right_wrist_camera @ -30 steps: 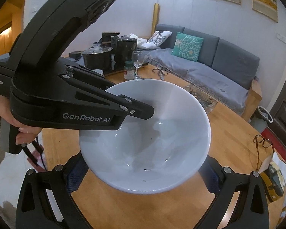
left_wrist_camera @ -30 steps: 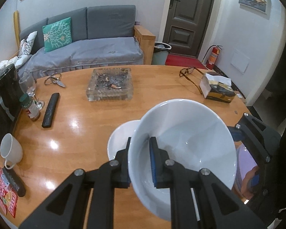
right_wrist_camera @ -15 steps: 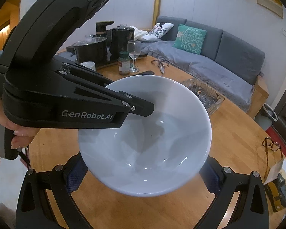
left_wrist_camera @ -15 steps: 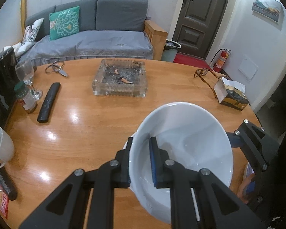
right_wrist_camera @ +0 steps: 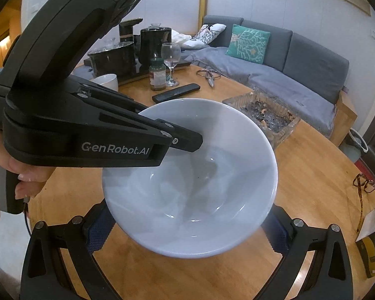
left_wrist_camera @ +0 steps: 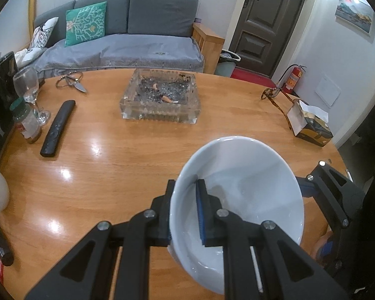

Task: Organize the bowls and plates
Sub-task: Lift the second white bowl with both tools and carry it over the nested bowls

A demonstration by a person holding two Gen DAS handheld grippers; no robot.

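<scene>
- Left wrist view: the white bowl (left_wrist_camera: 240,195) sits at about four o'clock in the picture, tilted, over the wooden table (left_wrist_camera: 127,155). The left gripper (left_wrist_camera: 185,210) has its jaws nearly closed, pinching the bowl's near rim: one finger lies outside the wall, the blue pad (left_wrist_camera: 202,215) inside it.
- At three to four o'clock, just past the bowl's far side, part of the right gripper (left_wrist_camera: 332,195) shows as a black finger with a blue pad close by the wall; whether it presses there I cannot tell.
- Only this view takes in the door (left_wrist_camera: 270,22), the fire extinguisher (left_wrist_camera: 293,80) and the tissue box (left_wrist_camera: 310,125) at two o'clock, with the glass ashtray (left_wrist_camera: 161,97) at twelve.
- Right wrist view: the bowl (right_wrist_camera: 192,175) fills the centre, and the left gripper (right_wrist_camera: 187,142) reaches in from nine o'clock, clamped on the rim, a hand (right_wrist_camera: 25,172) on its grip.
- The right gripper (right_wrist_camera: 190,230) stands wide, its fingers at seven and five o'clock either side of the bowl's lower wall. The blue pads (right_wrist_camera: 98,230) lie right against it, though I cannot make out firm contact.
- Only this view gives the black pots (right_wrist_camera: 112,57), the wine glass (right_wrist_camera: 171,60), the jar (right_wrist_camera: 157,75) and the remote (right_wrist_camera: 176,92) around eleven to twelve.
</scene>
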